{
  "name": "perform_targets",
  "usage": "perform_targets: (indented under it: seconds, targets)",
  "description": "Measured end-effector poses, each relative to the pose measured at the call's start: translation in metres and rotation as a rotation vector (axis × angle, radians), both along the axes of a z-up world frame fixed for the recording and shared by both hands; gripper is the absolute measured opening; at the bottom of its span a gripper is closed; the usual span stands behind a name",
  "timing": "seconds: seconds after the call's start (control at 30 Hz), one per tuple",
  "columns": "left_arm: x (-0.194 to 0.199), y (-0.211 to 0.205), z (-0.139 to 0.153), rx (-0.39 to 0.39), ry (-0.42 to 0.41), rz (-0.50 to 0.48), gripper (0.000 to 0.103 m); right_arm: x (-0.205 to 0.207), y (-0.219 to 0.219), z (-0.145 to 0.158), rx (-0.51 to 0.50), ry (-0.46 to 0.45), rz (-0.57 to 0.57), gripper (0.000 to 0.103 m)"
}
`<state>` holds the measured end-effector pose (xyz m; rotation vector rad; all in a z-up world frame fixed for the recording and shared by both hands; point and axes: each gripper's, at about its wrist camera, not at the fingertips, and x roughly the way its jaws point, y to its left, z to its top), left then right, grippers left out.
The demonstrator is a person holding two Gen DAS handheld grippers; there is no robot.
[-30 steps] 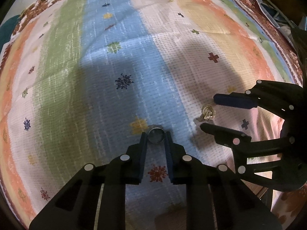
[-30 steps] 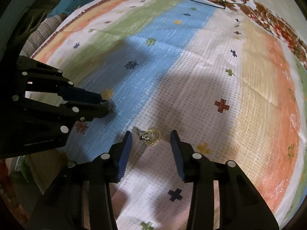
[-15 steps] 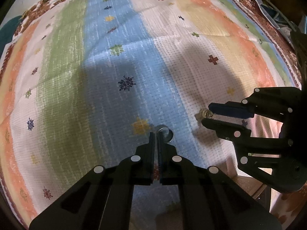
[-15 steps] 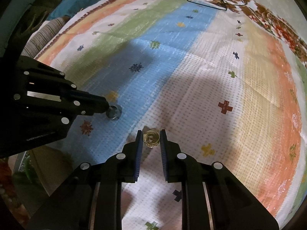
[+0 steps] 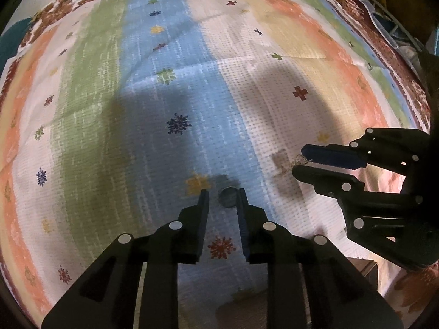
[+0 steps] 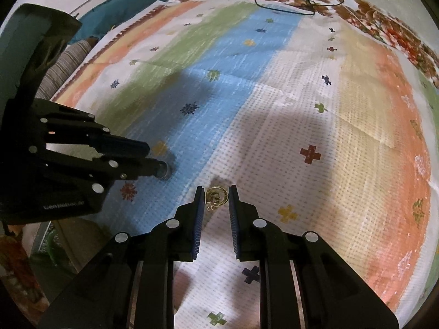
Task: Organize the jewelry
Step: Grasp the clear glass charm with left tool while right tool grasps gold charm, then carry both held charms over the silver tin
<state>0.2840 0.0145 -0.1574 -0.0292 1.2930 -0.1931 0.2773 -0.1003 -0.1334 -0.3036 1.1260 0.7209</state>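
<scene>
A dark silver ring (image 5: 227, 198) lies flat on the blue stripe of the cloth (image 5: 175, 87). It sits between the tips of my left gripper (image 5: 222, 193), close against the right finger. The left jaws are opening and do not press on it. The right wrist view shows the same silver ring (image 6: 163, 170) at the tips of the left gripper (image 6: 155, 159). A gold ring (image 6: 216, 196) is pinched between the pads of my right gripper (image 6: 216, 192). From the left wrist view, the right gripper (image 5: 299, 159) holds that gold ring (image 5: 300, 160) over the white stripe.
A black cable (image 6: 285, 8) lies at the far end of the cloth. A teal cushion (image 6: 123, 5) and a striped fabric (image 6: 63, 63) lie past its left edge. The cloth's near edge runs just below both grippers.
The left jaws shut fully with the silver ring slipping beside their tips, then parted again around it. The right jaws closed onto the gold ring and stayed there.
</scene>
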Motion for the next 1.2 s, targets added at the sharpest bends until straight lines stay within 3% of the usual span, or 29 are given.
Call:
perform_targets:
  seconds: [0.17,0.27,0.33,0.4,0.5,0.63,1.0,1.2]
  targets:
    - [0.003,-0.006,-0.008,0.02,0.011,-0.007,0.025,0.0,-0.001,0.001,-0.003,-0.004,-0.001,0.019]
    - [0.005,-0.01,-0.012,0.031,0.015,-0.023,0.031,-0.001,-0.001,0.001,-0.007,-0.005,-0.002,0.019]
    - [0.005,-0.014,-0.014,0.055,0.016,-0.034,0.026,-0.001,-0.002,0.002,-0.003,-0.005,-0.003,0.019]
    - [0.006,-0.014,-0.015,0.069,0.021,-0.026,0.014,0.0,-0.003,0.003,0.002,-0.003,-0.007,0.019]
    - [0.006,-0.011,-0.016,0.06,0.024,-0.017,0.008,0.0,-0.006,0.004,0.005,-0.002,-0.014,0.019]
    - [0.002,-0.005,-0.013,0.052,0.019,-0.005,0.008,-0.002,-0.008,0.008,0.015,-0.005,-0.02,0.019]
    - [-0.014,-0.004,0.013,0.019,-0.017,0.016,0.008,-0.014,-0.015,0.026,0.026,-0.024,-0.063,0.019]
    - [-0.029,-0.001,0.037,0.017,-0.076,0.009,0.008,-0.028,-0.013,0.048,0.054,-0.041,-0.106,0.019]
